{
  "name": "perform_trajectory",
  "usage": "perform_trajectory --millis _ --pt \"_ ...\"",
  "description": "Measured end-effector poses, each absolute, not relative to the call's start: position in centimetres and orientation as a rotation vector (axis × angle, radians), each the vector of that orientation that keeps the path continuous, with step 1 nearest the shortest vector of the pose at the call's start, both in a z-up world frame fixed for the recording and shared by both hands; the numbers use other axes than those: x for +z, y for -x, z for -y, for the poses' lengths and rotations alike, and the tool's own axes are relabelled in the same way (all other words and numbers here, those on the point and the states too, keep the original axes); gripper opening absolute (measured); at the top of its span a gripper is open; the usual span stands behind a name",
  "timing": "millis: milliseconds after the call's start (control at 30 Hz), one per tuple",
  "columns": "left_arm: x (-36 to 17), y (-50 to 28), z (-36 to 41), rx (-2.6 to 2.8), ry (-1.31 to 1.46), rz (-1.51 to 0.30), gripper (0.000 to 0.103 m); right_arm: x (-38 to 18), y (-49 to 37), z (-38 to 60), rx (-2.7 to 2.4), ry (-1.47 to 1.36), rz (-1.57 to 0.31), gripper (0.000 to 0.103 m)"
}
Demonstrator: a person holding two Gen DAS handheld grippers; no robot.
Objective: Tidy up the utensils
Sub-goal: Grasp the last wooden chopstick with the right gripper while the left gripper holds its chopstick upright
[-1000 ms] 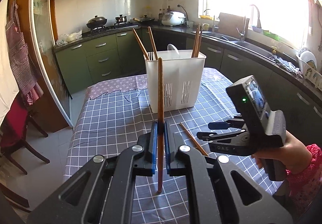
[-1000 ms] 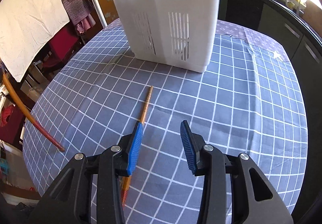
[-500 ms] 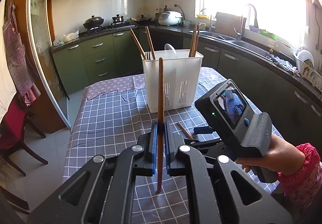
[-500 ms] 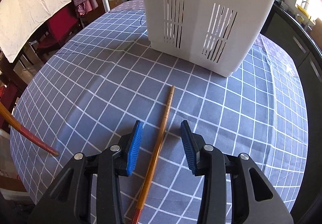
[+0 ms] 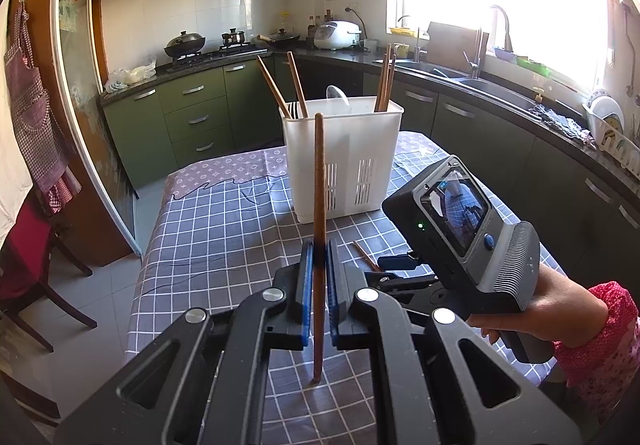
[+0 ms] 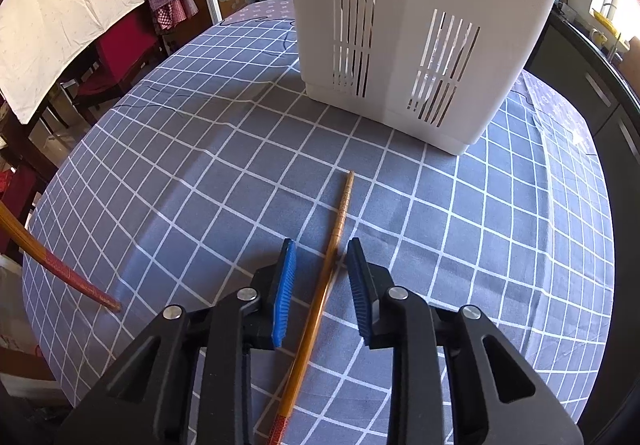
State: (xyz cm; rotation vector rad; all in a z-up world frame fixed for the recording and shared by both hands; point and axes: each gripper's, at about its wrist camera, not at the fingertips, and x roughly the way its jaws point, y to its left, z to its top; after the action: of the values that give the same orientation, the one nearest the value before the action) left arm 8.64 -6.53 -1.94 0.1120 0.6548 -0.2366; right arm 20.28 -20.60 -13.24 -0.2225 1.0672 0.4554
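My left gripper is shut on a dark brown chopstick, held upright with its lower tip on the checked tablecloth. That same chopstick slants in at the left of the right wrist view. A lighter chopstick lies flat on the cloth between the blue pads of my right gripper. Its jaws are closing, with gaps still on both sides of the stick. The white slotted utensil holder stands behind, with several chopsticks and a spoon in it. The right gripper points down at the lying chopstick.
A person's hand in a pink sleeve holds the right gripper. Chairs stand left of the table. Green cabinets, a stove and a sink run along the far walls. The table's edge is near on the left.
The right gripper shifted sideways until the lying chopstick sat between its jaws, then the jaws narrowed around it. The left gripper and its upright chopstick stayed put.
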Motion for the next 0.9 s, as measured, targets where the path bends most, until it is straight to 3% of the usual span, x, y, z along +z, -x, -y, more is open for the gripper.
perform_trajectory --millis 200,333,600,900 --pt "-2.0 -8.6 6.5 -0.237 -0.11 -0.656 0.007 -13.3 -20.4 20.5 0.461 0.219 -1.069 0.018" --pt "-2.0 -8.6 6.5 -0.237 -0.11 -0.656 0.007 -13.3 -20.4 20.3 0.47 0.214 -1.068 0.009" --pt "-2.1 -8.6 6.3 -0.237 -0.112 -0.657 0.007 -13.0 -20.4 20.4 0.47 0.2 -1.052 0.007" --pt "-2.3 -8.7 5.7 -0.231 -0.115 -0.661 0.007 -5.0 -18.2 22.6 0.494 0.125 -0.859 0.007"
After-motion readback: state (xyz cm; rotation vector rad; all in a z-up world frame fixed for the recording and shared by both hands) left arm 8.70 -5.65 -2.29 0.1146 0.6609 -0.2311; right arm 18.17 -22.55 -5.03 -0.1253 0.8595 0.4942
